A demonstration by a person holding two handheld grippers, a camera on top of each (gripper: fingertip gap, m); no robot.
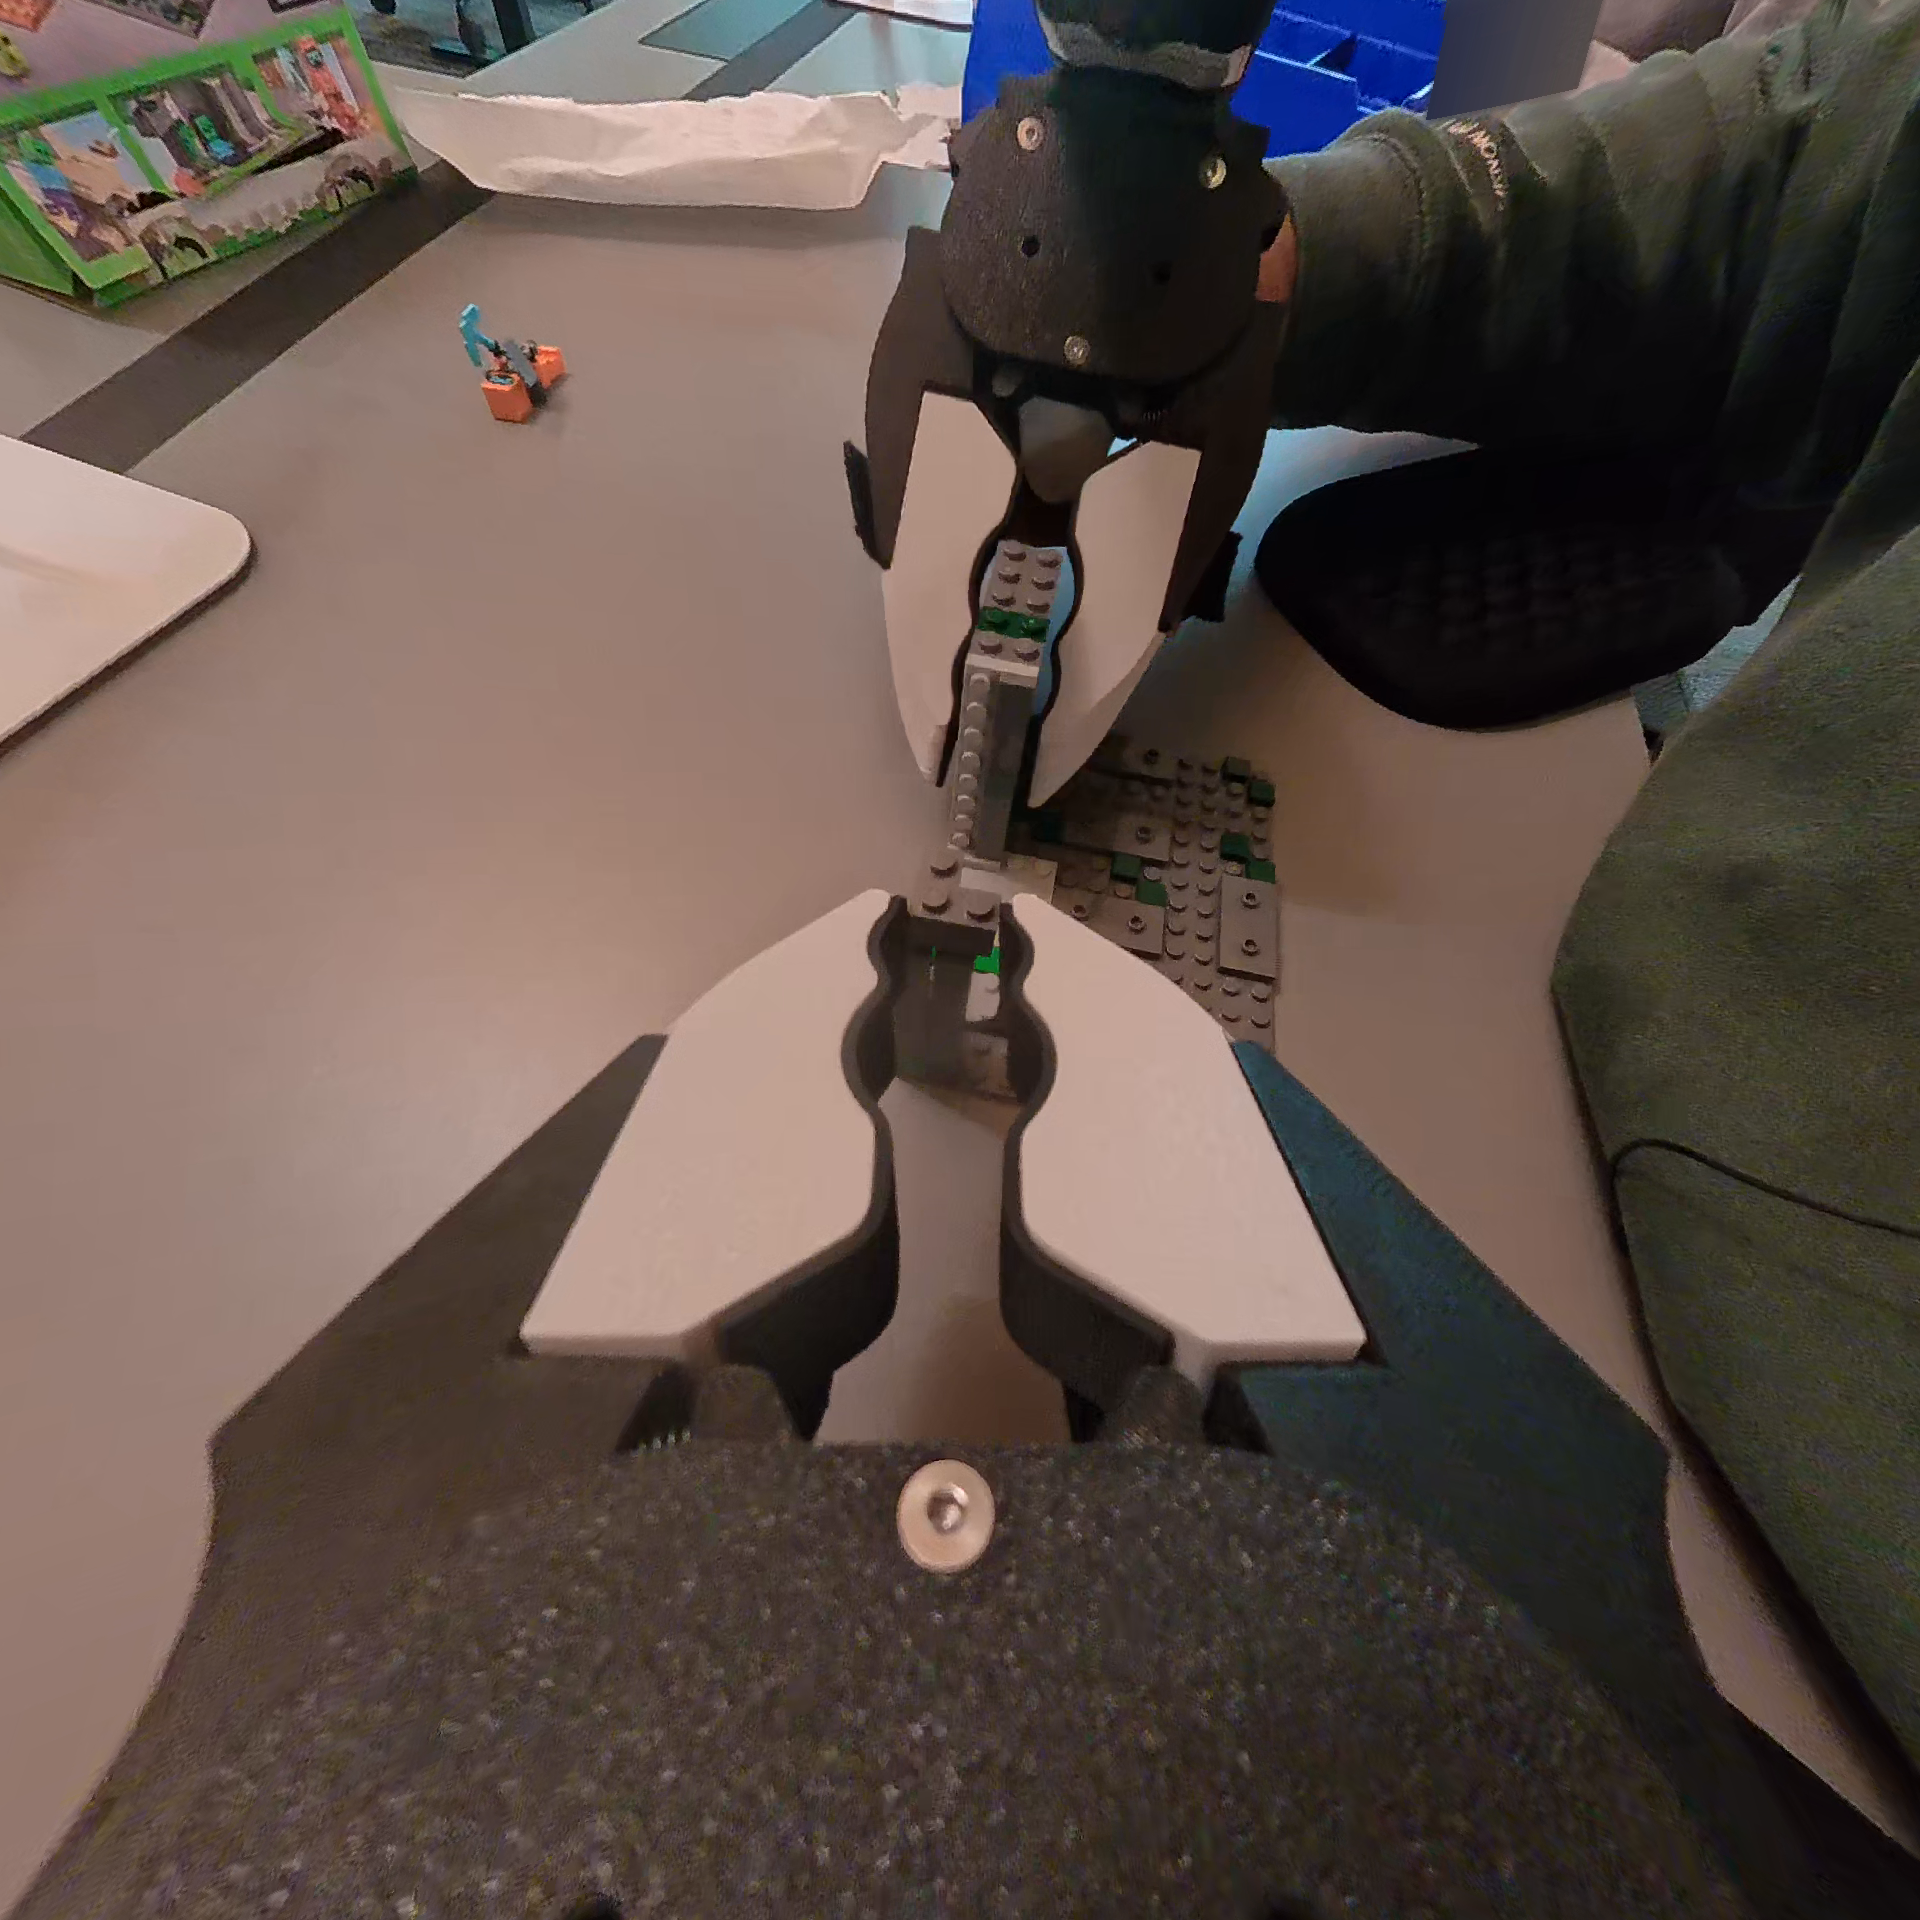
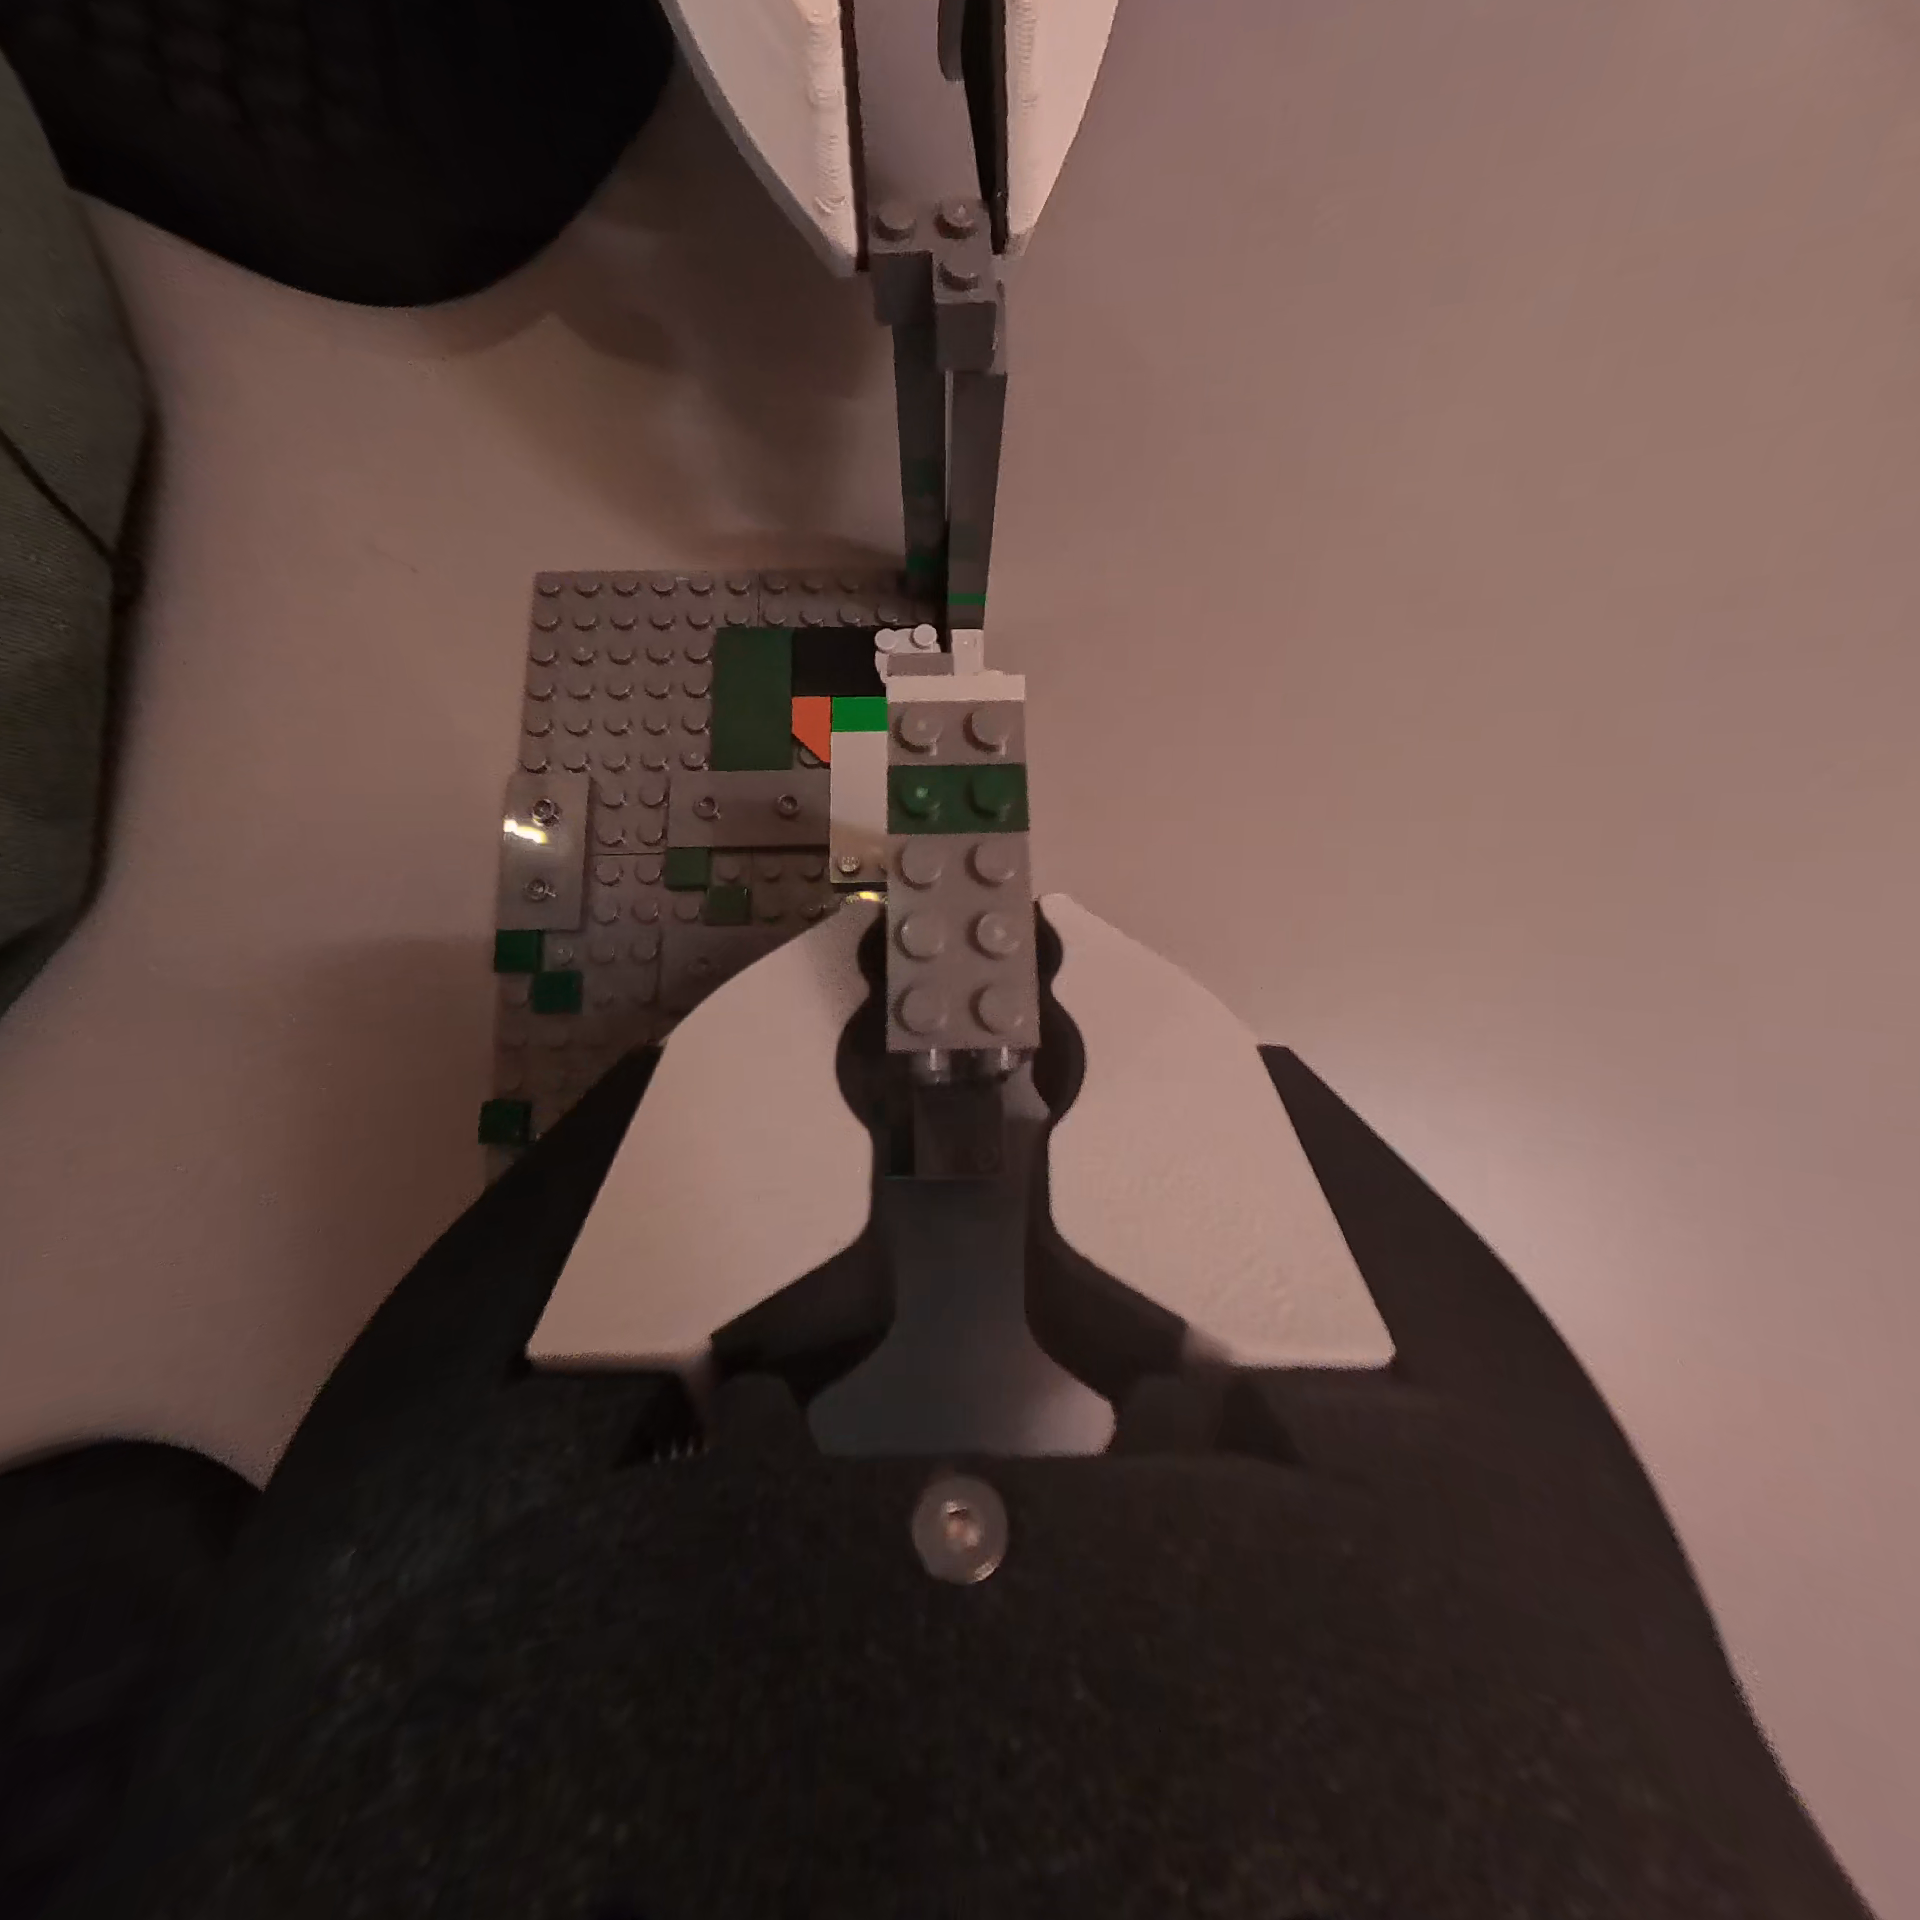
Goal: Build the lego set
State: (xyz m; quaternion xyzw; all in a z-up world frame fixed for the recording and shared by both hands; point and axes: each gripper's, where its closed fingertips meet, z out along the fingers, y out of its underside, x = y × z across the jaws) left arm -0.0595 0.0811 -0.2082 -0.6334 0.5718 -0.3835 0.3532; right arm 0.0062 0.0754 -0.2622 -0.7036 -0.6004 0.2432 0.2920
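Observation:
A long grey Lego wall piece (image 1: pixel 982 748) with a green stripe is held at both ends, over the left edge of the grey baseplate (image 1: pixel 1195 883). My left gripper (image 1: pixel 951 906) is shut on its near end. My right gripper (image 1: pixel 987 784) comes from the far side and is shut on the other end. In the right wrist view the right gripper (image 2: pixel 956 920) grips the studded grey-and-green piece (image 2: pixel 961 831), and the left gripper (image 2: pixel 930 255) holds the far end. The baseplate (image 2: pixel 623 707) carries green, black and orange tiles. I cannot tell whether the piece touches the plate.
A small orange and teal figure (image 1: pixel 514 369) lies on the table at the far left. A green Lego box (image 1: pixel 177 156), white paper (image 1: pixel 665 145) and a blue bin (image 1: pixel 1340 62) are at the back. A white tray (image 1: pixel 94 561) is left. A green sleeve (image 1: pixel 1662 312) fills the right.

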